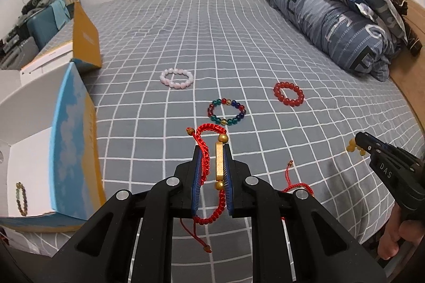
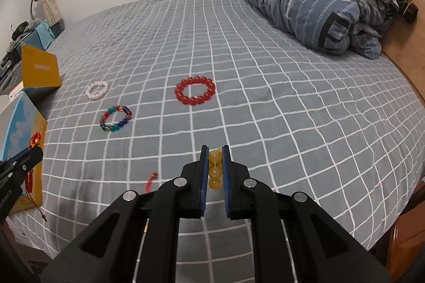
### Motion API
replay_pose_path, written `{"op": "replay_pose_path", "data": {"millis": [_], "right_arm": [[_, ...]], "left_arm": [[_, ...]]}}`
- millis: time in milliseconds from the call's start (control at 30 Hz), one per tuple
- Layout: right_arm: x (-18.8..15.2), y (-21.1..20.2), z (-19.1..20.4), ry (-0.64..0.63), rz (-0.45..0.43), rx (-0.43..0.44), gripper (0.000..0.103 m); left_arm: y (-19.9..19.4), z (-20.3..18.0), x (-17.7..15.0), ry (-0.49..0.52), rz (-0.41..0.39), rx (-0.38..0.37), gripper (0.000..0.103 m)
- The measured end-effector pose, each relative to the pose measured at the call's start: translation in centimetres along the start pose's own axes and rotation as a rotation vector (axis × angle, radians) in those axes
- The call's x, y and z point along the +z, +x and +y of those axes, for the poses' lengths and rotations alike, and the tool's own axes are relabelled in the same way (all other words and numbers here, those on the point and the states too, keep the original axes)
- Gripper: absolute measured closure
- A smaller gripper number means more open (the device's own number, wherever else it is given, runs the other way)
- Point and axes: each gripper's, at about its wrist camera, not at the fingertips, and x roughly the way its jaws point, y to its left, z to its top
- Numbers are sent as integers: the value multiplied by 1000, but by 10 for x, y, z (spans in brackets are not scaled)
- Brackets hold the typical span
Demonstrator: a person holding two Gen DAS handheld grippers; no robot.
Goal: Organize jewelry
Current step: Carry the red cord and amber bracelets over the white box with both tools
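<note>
Bracelets lie scattered across a grey checked bed [image 1: 239, 25] as two hand-held tools lift pieces for sorting. The left tool [image 1: 211, 150] is clamped on a red cord bracelet with a gold bar [image 1: 219, 163], its loose ends and a knotted tail dangling below the jaws. The right tool [image 2: 214, 150] is closed tight on a yellow bead bracelet [image 2: 214, 171], only a few beads showing between the pads. Three bracelets rest on the bed, well apart: pink [image 1: 176, 78], multicoloured [image 1: 227, 111] and red bead [image 1: 289, 93]. A second red cord [image 1: 297, 186] lies just beside the left tool. An open white box [image 1: 32, 160] at the bed's left edge already holds one dark bead bracelet [image 1: 21, 199]. The risks from here appear plain: round beads could squirt out of the narrow grip, and the trailing cord could snag on the box flap [image 1: 74, 139] or drag the loose cord along.
</note>
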Motion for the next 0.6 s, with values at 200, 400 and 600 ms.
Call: {"op": "replay_pose_path", "data": {"millis": [200, 400, 600], "right_arm": [[9, -16, 23, -9, -34, 7, 94], [17, -27, 47, -28, -58, 14, 94], [24, -40, 81, -61, -83, 30, 94]], "left_arm": [[-13, 16, 3, -1, -29, 39, 89], [-30, 42, 5, -12, -60, 73, 88], [-46, 66, 8, -28, -79, 98, 88]]}}
